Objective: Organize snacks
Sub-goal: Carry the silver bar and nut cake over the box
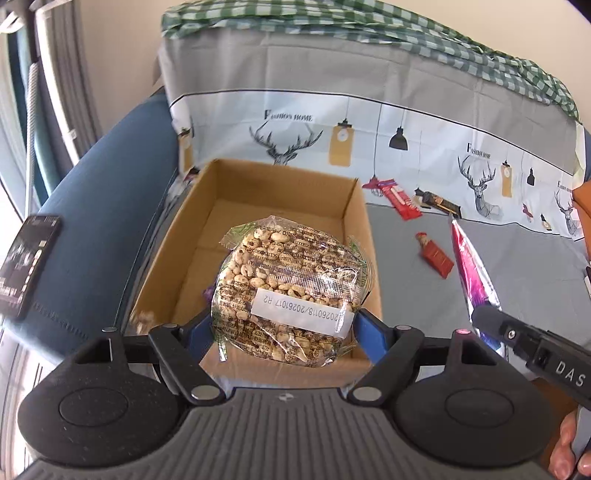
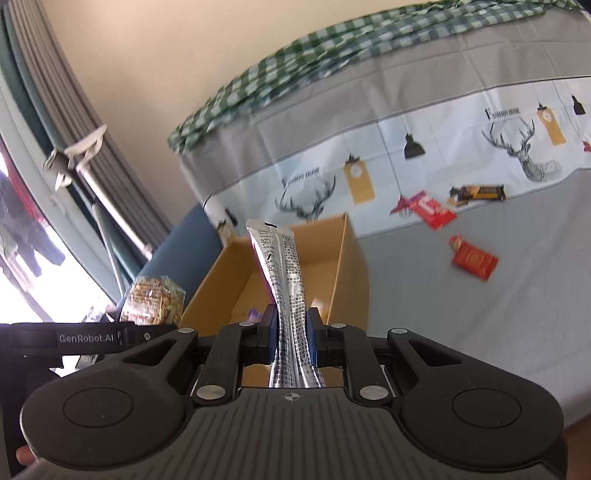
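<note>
A sofa draped in a grey cloth (image 1: pixel 517 266) printed with deer heads and lamps fills both views; a green checked blanket (image 1: pixel 369 26) lies along its top, grey curtains (image 2: pixel 66 96) hang at upper left. At centre frame an open cardboard box (image 1: pixel 255 206) sits on the seat beside the blue armrest (image 1: pixel 110 199). The left tool (image 1: pixel 284 325) grips a clear, crinkly bag of puffed grain (image 1: pixel 291 291) above the box. The right tool (image 2: pixel 291 328) pinches a silver foil pouch (image 2: pixel 280 273) upright. Red wrappers (image 2: pixel 472 258) and a dark bar (image 2: pixel 480 192) lie at right.
</note>
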Action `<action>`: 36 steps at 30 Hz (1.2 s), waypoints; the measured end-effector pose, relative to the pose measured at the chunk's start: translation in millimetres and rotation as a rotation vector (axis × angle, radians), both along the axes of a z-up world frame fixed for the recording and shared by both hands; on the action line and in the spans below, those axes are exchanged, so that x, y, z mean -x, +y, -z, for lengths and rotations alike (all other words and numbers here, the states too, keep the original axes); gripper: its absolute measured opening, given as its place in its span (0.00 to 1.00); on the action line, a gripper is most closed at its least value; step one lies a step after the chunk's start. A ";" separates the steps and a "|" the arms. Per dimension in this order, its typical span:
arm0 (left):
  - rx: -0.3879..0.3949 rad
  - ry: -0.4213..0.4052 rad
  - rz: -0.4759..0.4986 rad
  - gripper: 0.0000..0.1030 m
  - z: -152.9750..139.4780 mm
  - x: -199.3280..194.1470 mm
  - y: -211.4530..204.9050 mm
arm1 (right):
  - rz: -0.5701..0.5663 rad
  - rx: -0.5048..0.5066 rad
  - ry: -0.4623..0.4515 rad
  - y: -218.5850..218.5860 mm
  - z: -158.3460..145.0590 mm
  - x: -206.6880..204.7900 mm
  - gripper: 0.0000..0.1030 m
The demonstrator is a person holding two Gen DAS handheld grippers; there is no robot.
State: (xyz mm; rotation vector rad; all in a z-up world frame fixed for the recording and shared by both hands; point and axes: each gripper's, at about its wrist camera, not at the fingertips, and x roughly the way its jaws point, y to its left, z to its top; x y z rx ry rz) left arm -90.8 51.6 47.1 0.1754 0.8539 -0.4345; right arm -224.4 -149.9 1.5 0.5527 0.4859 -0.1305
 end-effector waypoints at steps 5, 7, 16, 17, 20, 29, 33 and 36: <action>0.020 0.009 -0.014 0.81 3.6 10.7 21.9 | -0.013 0.006 0.032 26.7 0.9 8.1 0.16; 0.024 0.007 -0.015 0.81 3.3 12.4 25.7 | -0.021 0.019 0.032 35.3 -1.2 9.1 0.16; 0.025 0.008 -0.014 0.81 4.0 10.1 26.9 | -0.032 0.046 0.035 46.9 -5.7 7.7 0.16; 0.023 0.010 -0.013 0.81 4.7 9.2 26.1 | -0.032 0.046 0.038 47.2 -5.2 7.6 0.16; 0.016 0.021 -0.008 0.81 7.7 5.6 22.3 | -0.035 0.047 0.046 45.8 -4.2 5.0 0.16; -0.012 0.059 -0.005 0.81 24.1 -14.4 10.2 | -0.058 0.052 0.082 46.8 3.4 -19.3 0.16; -0.029 0.057 0.000 0.81 27.4 -29.4 7.9 | -0.078 0.063 0.099 49.7 8.9 -35.0 0.16; -0.041 0.053 -0.003 0.81 28.9 -44.4 6.3 | -0.089 0.077 0.118 50.5 14.2 -48.6 0.16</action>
